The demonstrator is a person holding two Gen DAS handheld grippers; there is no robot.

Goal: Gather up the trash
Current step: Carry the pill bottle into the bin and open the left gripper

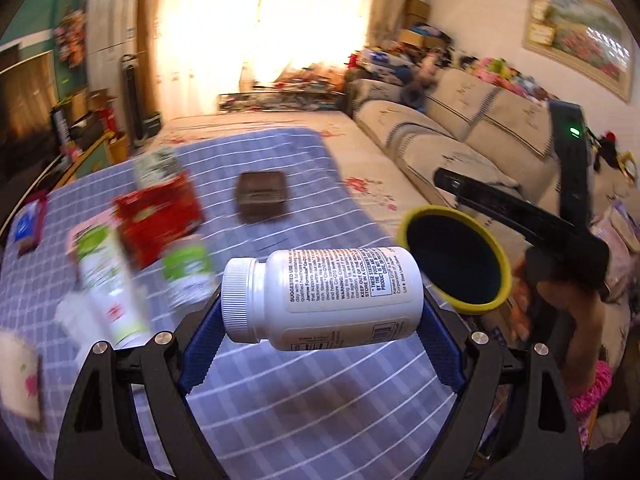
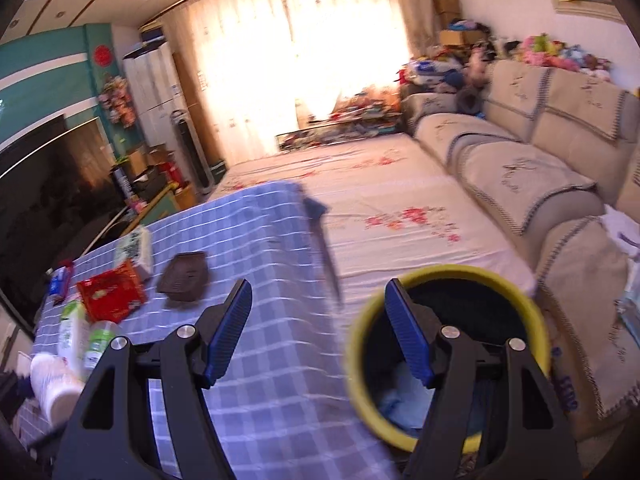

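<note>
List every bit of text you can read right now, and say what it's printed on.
"SUGGESTED USE:" on the white pill bottle held in the left tool.
"KEEP OUT" and "STORE IN A COOL" in the same label's boxed warning.
Remaining label print and barcode digits: too small.
Red packet, green-labelled bottles: blurred, unreadable.

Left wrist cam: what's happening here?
The left gripper is clamped on a white pill bottle, held sideways in the air above the blue checked tablecloth. The yellow-rimmed bin is just to its right, off the table's edge. The right gripper is open and empty beside the bin. Several wrappers and bottles remain on the table.
</note>
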